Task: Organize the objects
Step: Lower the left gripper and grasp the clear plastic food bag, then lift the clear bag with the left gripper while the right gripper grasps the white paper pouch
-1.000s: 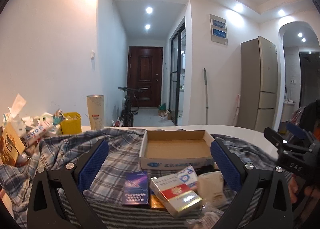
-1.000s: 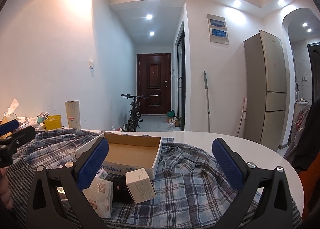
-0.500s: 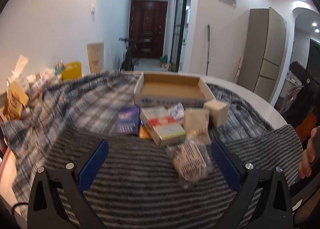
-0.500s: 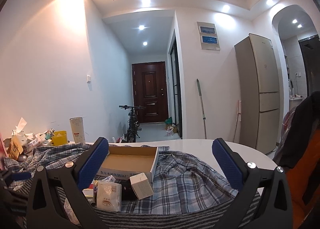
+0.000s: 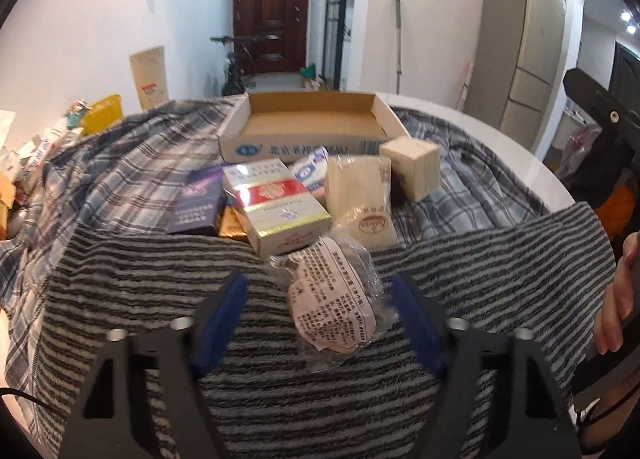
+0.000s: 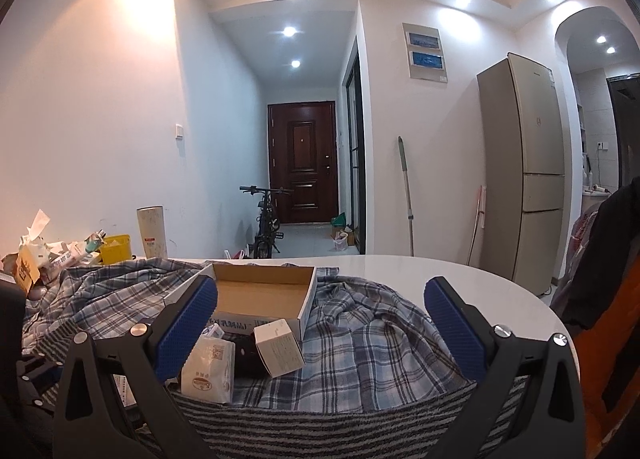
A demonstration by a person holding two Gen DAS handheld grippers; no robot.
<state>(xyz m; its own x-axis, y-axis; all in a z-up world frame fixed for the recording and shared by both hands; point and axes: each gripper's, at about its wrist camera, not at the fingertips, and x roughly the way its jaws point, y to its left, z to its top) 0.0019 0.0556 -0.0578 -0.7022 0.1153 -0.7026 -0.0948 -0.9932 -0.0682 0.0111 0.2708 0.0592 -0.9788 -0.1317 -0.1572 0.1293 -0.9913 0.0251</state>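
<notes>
My left gripper [image 5: 320,311] is open, its jaws on either side of a clear plastic packet [image 5: 334,301] with a printed label, lying on the striped cloth. Beyond it lie a red and white carton [image 5: 276,207], a purple box [image 5: 198,203], a cream pouch [image 5: 360,195] and a small beige box [image 5: 414,165], in front of an empty cardboard tray [image 5: 312,127]. My right gripper [image 6: 320,323] is open and empty above the plaid cloth, with the tray [image 6: 260,295], a white box [image 6: 280,347] and the cream pouch [image 6: 210,365] ahead of it.
A plaid cloth [image 5: 120,163] and a striped towel [image 5: 160,271] cover the white table [image 6: 440,275]. Clutter and a yellow tub [image 5: 102,113] sit at the far left. A fridge [image 6: 524,195] stands at the right, a bicycle [image 6: 266,219] down the hallway.
My left gripper has tilted down and moved forward onto the plastic packet, and its jaws have narrowed around it. My right gripper has stayed nearly still, tilting slightly.
</notes>
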